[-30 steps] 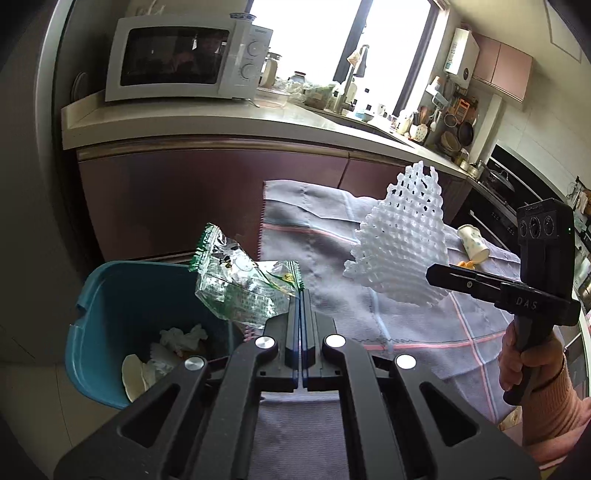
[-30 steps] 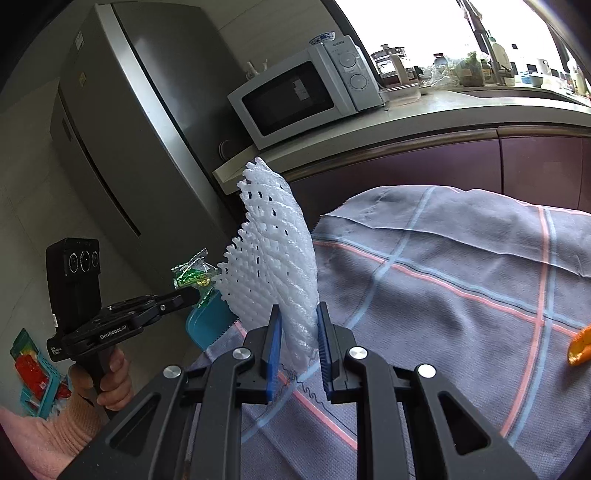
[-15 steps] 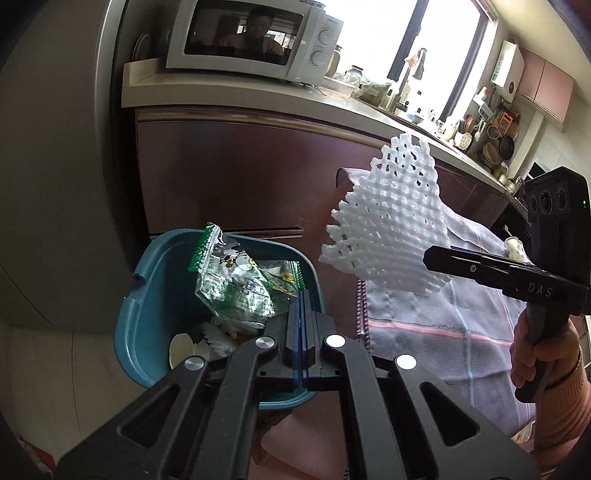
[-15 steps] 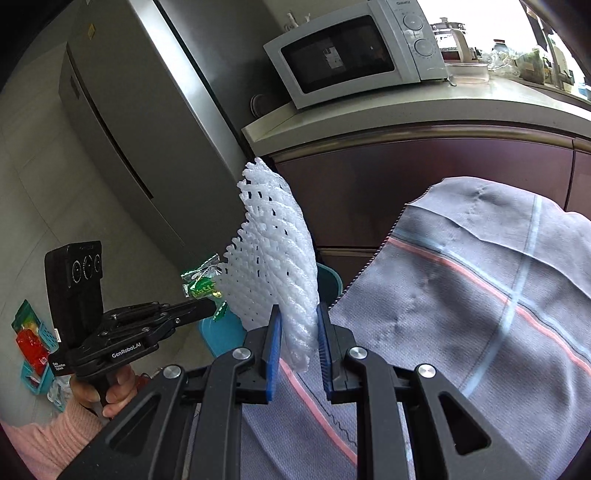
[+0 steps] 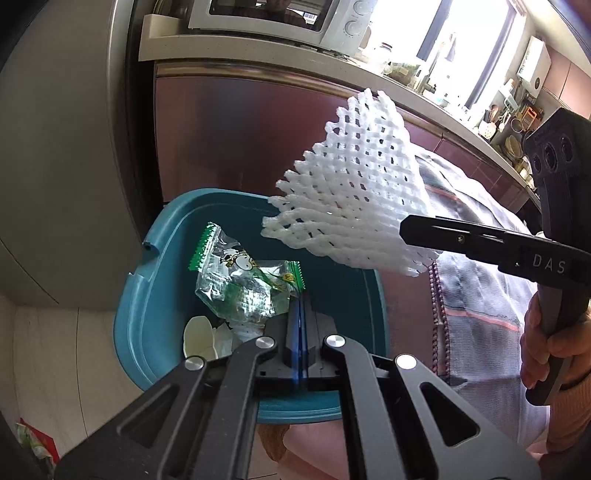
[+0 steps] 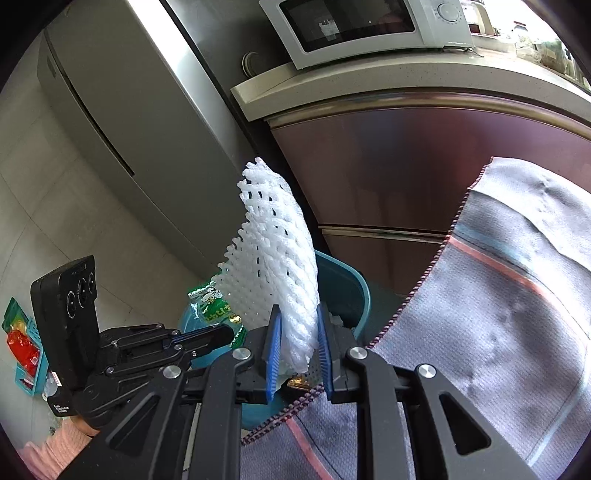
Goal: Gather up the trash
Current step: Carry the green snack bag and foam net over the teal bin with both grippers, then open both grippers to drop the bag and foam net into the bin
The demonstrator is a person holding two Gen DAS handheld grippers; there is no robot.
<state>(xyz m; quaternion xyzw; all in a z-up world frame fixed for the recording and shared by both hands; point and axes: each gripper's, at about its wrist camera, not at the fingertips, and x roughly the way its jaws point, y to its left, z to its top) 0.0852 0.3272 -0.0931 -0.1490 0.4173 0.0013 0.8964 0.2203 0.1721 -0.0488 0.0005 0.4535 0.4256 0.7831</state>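
L gripper (image 5: 300,314): jaws fully together, pinching the corner of a clear plastic wrapper (image 5: 240,284) w/ green serrated edges and a cartoon cow print. Wrapper hangs over the open mouth of the teal bin (image 5: 147,295); inside the bin, white scraps (image 5: 201,338) near its near-left wall.

R gripper (image 6: 297,347): blue pads clamped on the lower end of a white foam fruit net (image 6: 273,258), net sticking up from the jaws, fanned out. In the left wrist view the net (image 5: 354,206) sits above the bin's far-right rim, R gripper's finger (image 5: 461,238) coming in from the right, a hand (image 5: 546,350) on its handle.

Bin stands on the floor, just beside the edge of a grey checked cloth (image 6: 517,314) w/ pink and blue stripes. Behind: maroon cabinet fronts (image 6: 424,166), counter w/ a white microwave (image 6: 362,26) at its end, steel fridge (image 6: 129,110) to the left.
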